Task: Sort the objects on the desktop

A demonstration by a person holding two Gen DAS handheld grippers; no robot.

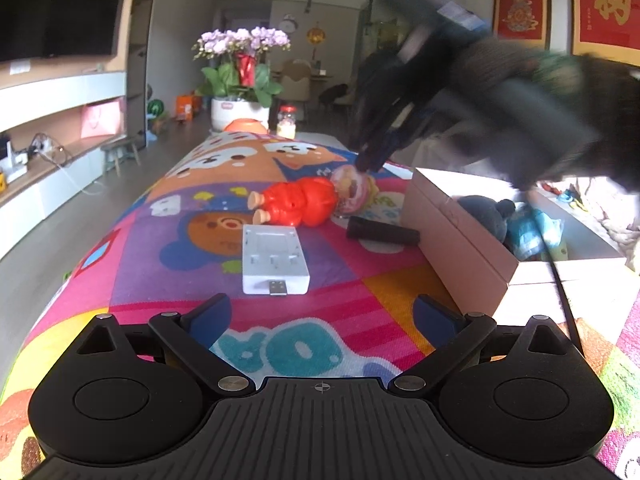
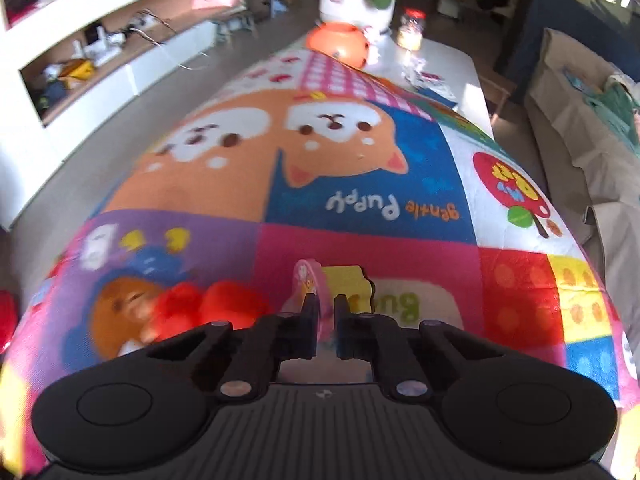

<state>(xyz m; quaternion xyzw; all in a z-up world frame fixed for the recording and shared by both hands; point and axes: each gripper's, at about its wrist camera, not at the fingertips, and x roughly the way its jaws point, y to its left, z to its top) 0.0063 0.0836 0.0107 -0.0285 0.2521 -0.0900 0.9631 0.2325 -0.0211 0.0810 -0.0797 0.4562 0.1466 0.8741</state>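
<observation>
A doll in a red suit [image 1: 298,202] lies on the colourful cloth, its pink-hatted head [image 1: 352,192] to the right. My right gripper [image 1: 366,162] comes down from the upper right and is shut on the doll's pink hat; in the right wrist view the jaws [image 2: 325,312] pinch the hat's pink rim [image 2: 306,280], with the red body [image 2: 208,308] blurred at the left. My left gripper [image 1: 322,316] is open and empty near the cloth's front, just behind a white charger box [image 1: 274,258]. A black cylinder [image 1: 382,232] lies beside the box.
A pink-walled open box [image 1: 460,240] at the right holds a blue plush toy [image 1: 486,212]. At the table's far end stand a flower pot [image 1: 240,114], an orange bowl [image 2: 340,42] and a glass jar [image 2: 412,28]. A sofa [image 2: 580,120] lies to the right.
</observation>
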